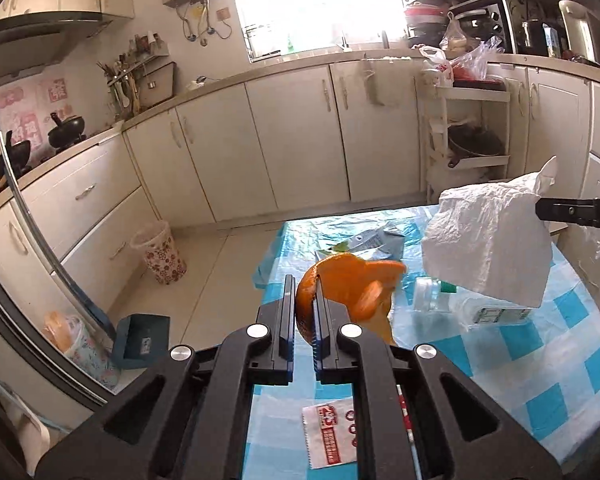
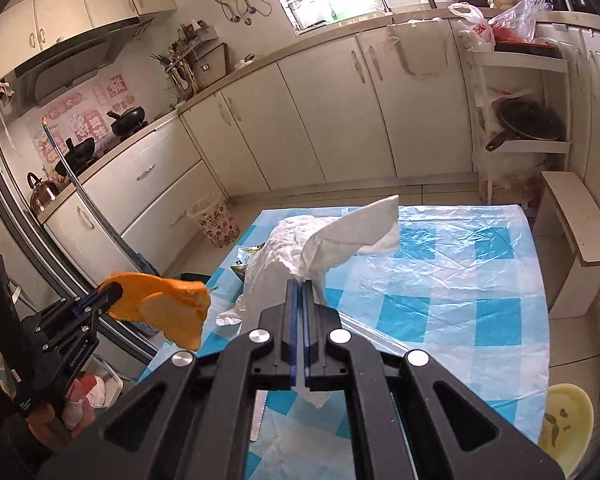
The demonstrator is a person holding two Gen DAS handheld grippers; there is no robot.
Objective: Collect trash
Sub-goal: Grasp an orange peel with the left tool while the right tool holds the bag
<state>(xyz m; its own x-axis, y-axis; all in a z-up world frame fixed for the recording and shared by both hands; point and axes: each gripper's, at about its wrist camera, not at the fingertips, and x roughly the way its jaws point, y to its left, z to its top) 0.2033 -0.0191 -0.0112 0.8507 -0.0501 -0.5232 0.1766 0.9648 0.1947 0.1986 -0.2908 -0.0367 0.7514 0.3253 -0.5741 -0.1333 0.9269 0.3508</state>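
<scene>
Table point(image 2: 480, 280) in blue-white checked plastic cover. White crumpled paper towel point(image 2: 324, 240) hangs in the air over it, clamped in right gripper point(image 2: 300, 292) fingers, one loose corner pointing up and away. Orange peel point(image 1: 348, 288), curled with pale inside showing, clamped in left gripper point(image 1: 302, 296) fingers above the table's near-left edge. Under them on the table: clear plastic bottle point(image 1: 460, 304) lying on its side, silver wrapper point(image 1: 376, 242), red-white packet point(image 1: 328, 428). Floral trash bin point(image 1: 160, 254) on the floor, left of the table.
</scene>
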